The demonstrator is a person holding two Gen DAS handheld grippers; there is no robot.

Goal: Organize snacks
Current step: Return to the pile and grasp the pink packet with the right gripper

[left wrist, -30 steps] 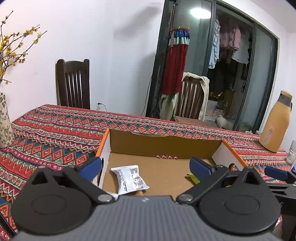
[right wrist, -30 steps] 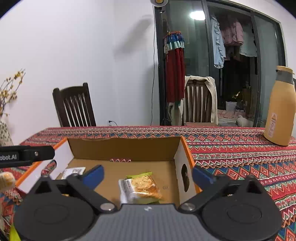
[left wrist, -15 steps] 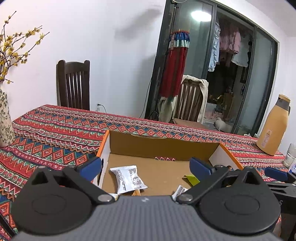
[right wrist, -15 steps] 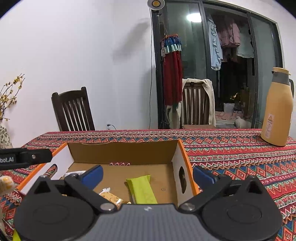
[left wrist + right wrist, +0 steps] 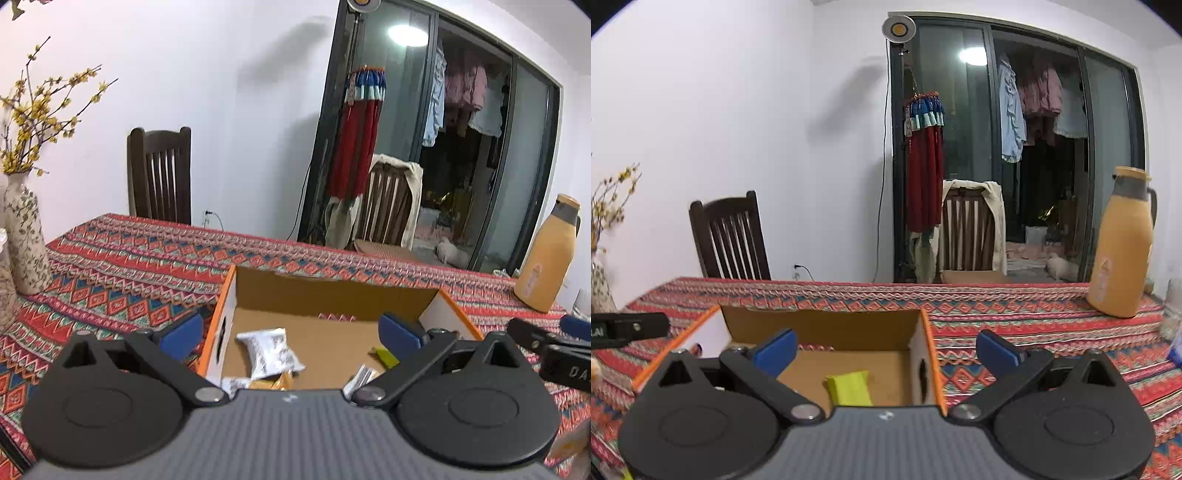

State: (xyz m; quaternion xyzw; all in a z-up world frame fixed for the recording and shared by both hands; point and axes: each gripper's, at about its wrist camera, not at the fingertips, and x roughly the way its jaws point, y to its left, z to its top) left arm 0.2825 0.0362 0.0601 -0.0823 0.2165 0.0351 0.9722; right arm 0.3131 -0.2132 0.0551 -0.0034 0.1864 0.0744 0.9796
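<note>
An open cardboard box (image 5: pixel 332 295) with orange-edged white sides sits on the patterned tablecloth. Inside lie a white snack packet (image 5: pixel 267 350), a yellow-green packet (image 5: pixel 384 356) and other packets at the near edge, partly hidden. My left gripper (image 5: pixel 290 330) is open and empty above the box's near side. My right gripper (image 5: pixel 886 347) is open and empty, raised above the box's right end (image 5: pixel 921 354); the yellow-green packet (image 5: pixel 849 387) lies below it. The right gripper's body shows at the right edge of the left wrist view (image 5: pixel 554 354).
A flowered vase (image 5: pixel 24 240) with yellow blossoms stands at the left. An orange thermos (image 5: pixel 1123 243) stands at the back right on the tablecloth (image 5: pixel 1015 306). Two dark wooden chairs (image 5: pixel 160 177) stand behind the table.
The right gripper has let go of an orange snack packet into the box and risen. Both grippers have lifted and pulled back, so the box looks smaller.
</note>
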